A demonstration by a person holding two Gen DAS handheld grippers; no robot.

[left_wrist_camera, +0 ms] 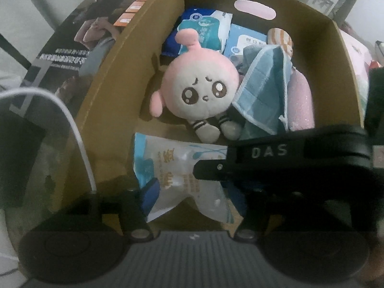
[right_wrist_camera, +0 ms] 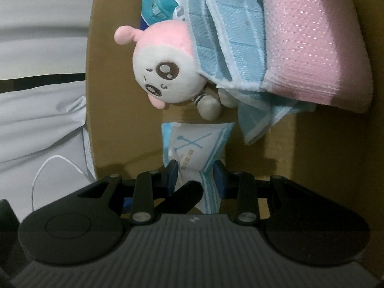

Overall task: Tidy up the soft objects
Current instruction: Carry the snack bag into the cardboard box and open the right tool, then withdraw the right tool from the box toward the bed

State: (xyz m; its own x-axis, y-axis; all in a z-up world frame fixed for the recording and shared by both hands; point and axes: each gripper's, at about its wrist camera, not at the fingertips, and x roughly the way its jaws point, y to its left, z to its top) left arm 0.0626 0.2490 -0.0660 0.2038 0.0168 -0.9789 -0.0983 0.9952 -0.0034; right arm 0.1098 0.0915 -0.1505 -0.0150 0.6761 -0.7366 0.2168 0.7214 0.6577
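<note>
I look down into a cardboard box (left_wrist_camera: 115, 76). A pink and white plush toy (left_wrist_camera: 199, 88) lies face up in its middle. A blue checked cloth (left_wrist_camera: 264, 91) and a pink textured towel (left_wrist_camera: 300, 103) lean against the toy's right side. A clear and blue plastic pack (left_wrist_camera: 177, 168) lies in front of the toy. My right gripper (right_wrist_camera: 196, 176) is shut on the pack (right_wrist_camera: 192, 148), its blue pads pinching the pack's near end. My left gripper (left_wrist_camera: 194, 189) stands open around the same pack, with its blue pad (left_wrist_camera: 151, 193) at the pack's edge. The right gripper's black finger (left_wrist_camera: 240, 165) crosses over it.
Blue and white tissue packs (left_wrist_camera: 206, 28) and a striped orange item (left_wrist_camera: 280, 38) fill the box's far end, below a handle cut-out (left_wrist_camera: 254, 9). A dark printed carton (left_wrist_camera: 72, 43) stands outside the left wall. A white cable (left_wrist_camera: 72, 120) runs beside it. Bare cardboard floor (right_wrist_camera: 312, 156) shows at the right.
</note>
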